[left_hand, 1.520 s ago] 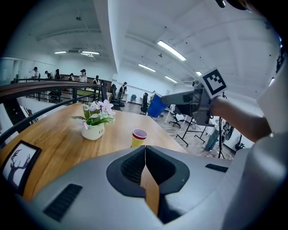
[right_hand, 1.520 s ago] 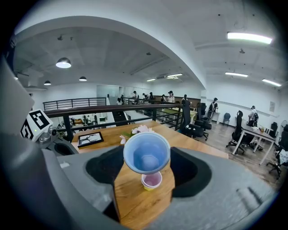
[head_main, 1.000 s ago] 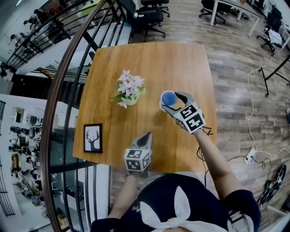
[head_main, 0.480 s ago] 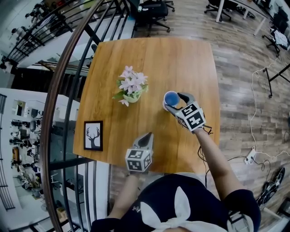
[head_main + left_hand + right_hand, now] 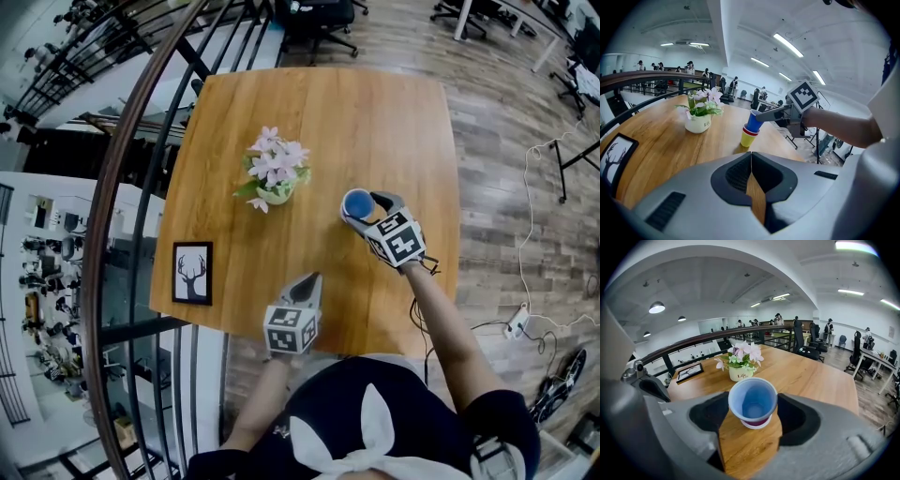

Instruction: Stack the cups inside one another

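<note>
- The picture frame lies flat on the desk, well off to the left of the left gripper. It has no part in the job.
- The left gripper hangs over the near edge of the desk with its jaws pressed together and nothing between them. The cups stand ahead of it and to its right, well apart from it.
- The flower pot stands ahead of the left gripper and to the left of the right gripper, near the cups but not touching them.
- The right gripper pinches the blue cup, its jaws spread wide against the cup's sides. Directly beneath sits the red cup, nested in the yellow cup, which stands on the desk.
- The step in hand looks like the last nesting, with the blue cup going into the red one. The blue cup leans, and its base seems to be just inside the red rim.
- The next move calls for righting the blue cup, lowering it straight down, then opening the jaws without dragging the light stack over.
- Only the left gripper view shows the stack from the side, with all three colours and the lean.
- The right gripper view looks down into the blue cup and shows only a sliver of red below it. The yellow cup is hidden there.
- The head view shows only the blue cup's mouth.
</note>
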A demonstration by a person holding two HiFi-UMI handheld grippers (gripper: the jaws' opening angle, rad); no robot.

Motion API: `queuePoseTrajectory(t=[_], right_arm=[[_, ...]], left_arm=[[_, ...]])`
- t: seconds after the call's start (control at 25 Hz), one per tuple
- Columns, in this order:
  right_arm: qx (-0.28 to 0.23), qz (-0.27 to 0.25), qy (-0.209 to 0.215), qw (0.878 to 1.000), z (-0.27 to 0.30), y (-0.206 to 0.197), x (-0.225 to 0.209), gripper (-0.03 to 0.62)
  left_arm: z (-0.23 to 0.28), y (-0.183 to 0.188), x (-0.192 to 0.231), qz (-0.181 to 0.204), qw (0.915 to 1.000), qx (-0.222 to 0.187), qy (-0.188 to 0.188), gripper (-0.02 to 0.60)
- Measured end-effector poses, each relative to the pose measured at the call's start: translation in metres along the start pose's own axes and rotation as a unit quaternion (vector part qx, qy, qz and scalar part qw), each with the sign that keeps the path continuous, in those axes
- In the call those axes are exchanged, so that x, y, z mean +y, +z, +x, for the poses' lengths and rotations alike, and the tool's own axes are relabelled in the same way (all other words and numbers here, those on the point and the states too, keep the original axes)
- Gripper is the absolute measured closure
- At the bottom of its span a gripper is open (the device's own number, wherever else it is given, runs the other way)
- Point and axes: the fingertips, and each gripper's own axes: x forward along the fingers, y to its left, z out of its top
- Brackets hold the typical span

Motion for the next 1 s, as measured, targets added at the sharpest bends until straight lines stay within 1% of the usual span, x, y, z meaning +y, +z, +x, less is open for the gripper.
queuePoseTrajectory(t=[0.16, 0.36, 0.52, 0.72, 0.8, 1.0], right_arm=[[0.016, -0.001, -0.008, 1.000, 0.004, -0.009, -0.003, 0.269], [0.018, 0.006, -0.011, 1.000, 0.003, -0.014, -0.004, 0.253], [0.006, 0.008, -0.015, 1.000, -0.005, -0.009, -0.002, 0.253], [-0.020, 0.019, -0.018, 0.999, -0.022, -0.003, 0.007, 0.260], [-0.033, 0.016, -0.021, 0.999, -0.032, 0.000, 0.012, 0.284], [-0.075, -0.004, -0.032, 0.997, -0.063, 0.007, 0.033, 0.391]], left_arm=[[-0.001, 0.002, 0.003, -0.001, 1.0000, -0.002, 0.004, 0.563], [-0.005, 0.004, 0.006, 0.002, 1.0000, -0.005, 0.008, 0.563], [-0.008, 0.007, 0.004, 0.004, 0.9999, -0.010, 0.007, 0.563], [-0.013, 0.013, 0.003, 0.012, 0.9997, -0.019, 0.006, 0.563], [-0.017, 0.017, 0.001, 0.015, 0.9996, -0.025, 0.005, 0.563], [-0.026, 0.024, -0.005, 0.026, 0.9989, -0.039, -0.001, 0.563]])
